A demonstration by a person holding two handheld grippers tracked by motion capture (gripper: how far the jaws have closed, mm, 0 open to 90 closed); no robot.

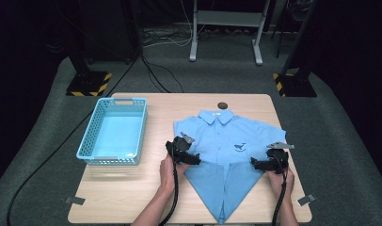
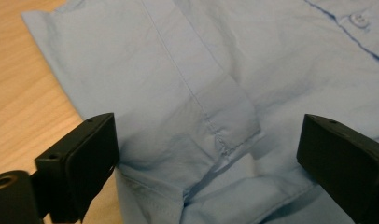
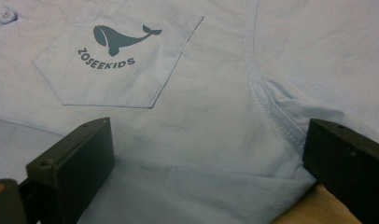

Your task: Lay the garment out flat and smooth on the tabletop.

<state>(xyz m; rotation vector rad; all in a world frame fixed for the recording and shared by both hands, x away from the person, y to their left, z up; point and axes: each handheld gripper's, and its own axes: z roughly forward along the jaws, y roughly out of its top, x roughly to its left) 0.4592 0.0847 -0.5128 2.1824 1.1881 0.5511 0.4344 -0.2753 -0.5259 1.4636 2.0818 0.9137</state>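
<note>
light blue cotton is filling the middle of the wooden table (image 1: 132, 197): a child's short-sleeved shirt (image 1: 226, 136) is lying face up with its collar (image 1: 216, 117) pointing away from the person and its lower half already folded into a point aimed at the near edge. the shirt's long axis is running from the far side of the table toward the person, and the two grippers are sitting at either end of the fold line that crosses it. the left gripper (image 1: 185, 155) is hovering over the shirt's left side, jaws standing wide apart with nothing pinched; in the left gripper view a sleeve hem (image 2: 234, 140) is lying flat between them. the right gripper (image 1: 266, 162) is waiting at the shirt's right edge, jaws equally wide and empty, with the whale pocket (image 3: 120, 65) lying ahead of it and bare wood showing just beside one jaw. each hand is sitting nearest its own sleeve, so the next fold is probably bringing both sides inward. a turquoise basket (image 1: 88, 141) is standing empty well to the left, apart from the shirt, leaving open tabletop between them and room along the near edge
</note>
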